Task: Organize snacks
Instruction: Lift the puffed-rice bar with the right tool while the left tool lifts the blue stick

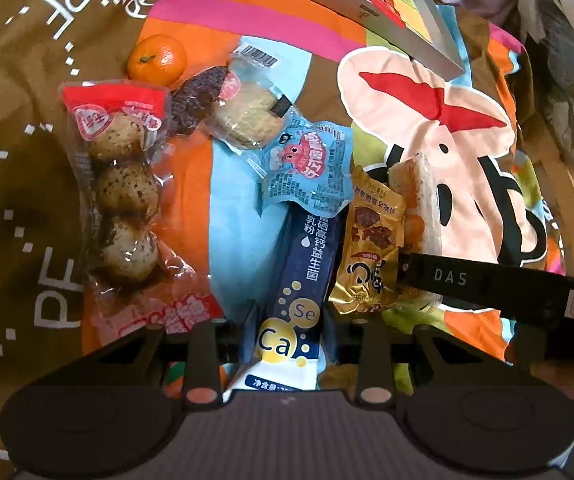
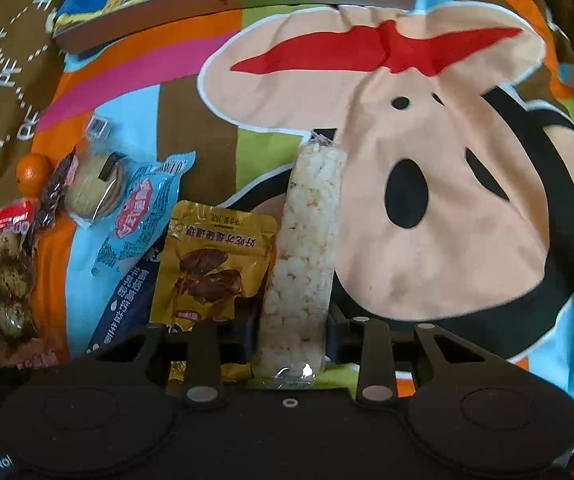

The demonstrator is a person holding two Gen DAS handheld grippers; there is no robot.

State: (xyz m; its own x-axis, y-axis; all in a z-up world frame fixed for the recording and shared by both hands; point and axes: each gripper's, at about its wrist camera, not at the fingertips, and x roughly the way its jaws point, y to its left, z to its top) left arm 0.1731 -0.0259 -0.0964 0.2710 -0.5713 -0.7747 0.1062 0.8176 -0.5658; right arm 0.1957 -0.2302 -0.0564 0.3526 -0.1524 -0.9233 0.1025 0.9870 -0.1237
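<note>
Soft matt printed cloth under everything, slightly wrinkled, and the gripper bodies are matt black plastic with small bare metal pins. Clear glossy film wraps the speckled eggs, the round biscuit and the bumpy puffed rice bar, while the gold pouch gleams like crinkled metallic foil. The navy stick sachet and blue packet look smooth with a satin sheen, the mandarin has shiny dimpled peel, and the box looks like matt cardboard.

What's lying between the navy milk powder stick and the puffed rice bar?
The gold snack pouch lies between the navy stick and the rice bar, clearest in the right wrist view.
</note>
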